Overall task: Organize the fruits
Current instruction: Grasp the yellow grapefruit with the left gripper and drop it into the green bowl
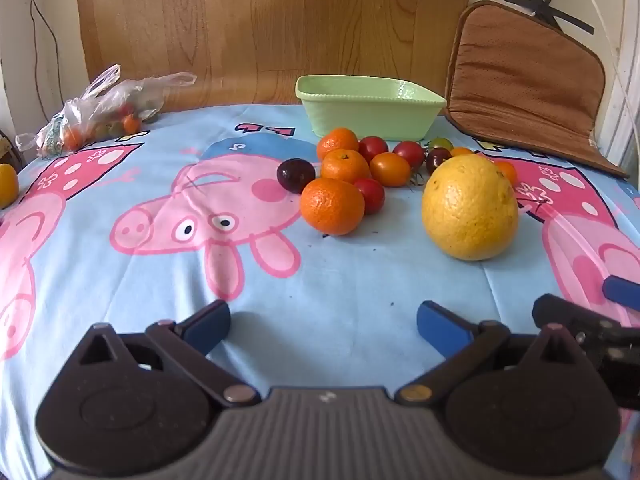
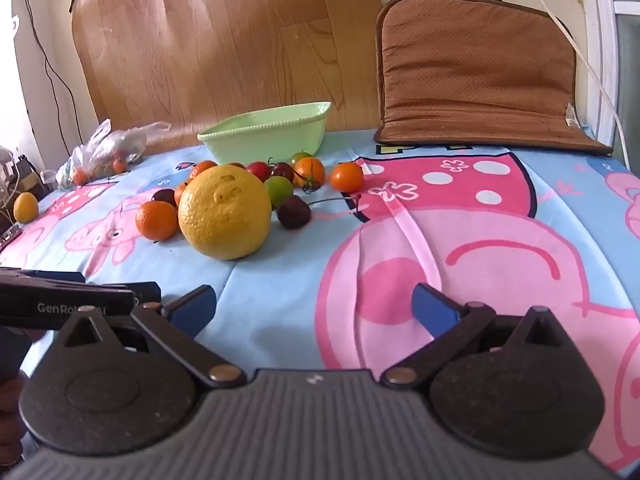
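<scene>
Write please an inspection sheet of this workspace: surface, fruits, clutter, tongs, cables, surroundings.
Surface: cartoon-pig cloth, dark specks.
Job's things: green tub, nothing visible inside; big yellow citrus, mandarins, tomatoes, cherries in front of it.
Clutter: plastic bag with small fruits, lone yellow fruit, far left.
Tongs: left tongs and right tongs open, holding nothing.
Cables: white cable, dark wire on wall.
Surroundings: wood panel, brown cushion.

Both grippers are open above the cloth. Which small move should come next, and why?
Probably move the left gripper forward to the nearest mandarin. It holds nothing, the green basin looks empty, and the big yellow citrus seems too wide for its jaws.
</scene>
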Motion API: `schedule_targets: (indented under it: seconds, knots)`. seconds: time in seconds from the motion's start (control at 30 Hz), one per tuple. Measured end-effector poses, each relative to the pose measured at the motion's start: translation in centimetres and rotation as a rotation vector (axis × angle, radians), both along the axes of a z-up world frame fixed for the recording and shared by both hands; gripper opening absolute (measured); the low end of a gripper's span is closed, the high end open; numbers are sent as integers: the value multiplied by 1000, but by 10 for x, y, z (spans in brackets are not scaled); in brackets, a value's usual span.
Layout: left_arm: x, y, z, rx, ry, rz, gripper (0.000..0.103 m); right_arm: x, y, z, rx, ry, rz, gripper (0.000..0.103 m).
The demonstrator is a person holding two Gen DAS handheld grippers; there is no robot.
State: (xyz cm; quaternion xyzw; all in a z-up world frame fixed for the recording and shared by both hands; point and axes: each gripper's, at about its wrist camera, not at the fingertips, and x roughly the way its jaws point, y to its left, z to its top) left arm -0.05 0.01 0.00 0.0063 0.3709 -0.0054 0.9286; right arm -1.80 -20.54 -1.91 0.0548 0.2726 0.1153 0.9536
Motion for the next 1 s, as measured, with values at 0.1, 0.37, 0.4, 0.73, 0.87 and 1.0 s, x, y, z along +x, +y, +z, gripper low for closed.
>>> schedule_targets:
  seconds: [0.1,0.37,0.4,0.73,0.87,1.0]
  knots:
    - [-2,1,1,-18,-9,-28,103,-2,1,0,-10,-22,4,102]
    - [5,6,23,-118,-132,-171,85,4,9,11,-92,-119,141,70]
    - [2,8,27,-154,-149,-221,83,5,14,10,-106,-127,165,68]
    - [54,-25,31,-299,-60,-403,55,31,42,6,-214,-137,320,65]
    - [52,-14,36,-336,-60,-379,54,34,46,13,-178,-125,306,59]
    - [59,-5,67,-327,-180,-368,54,41,54,40,-156,-216,291,59]
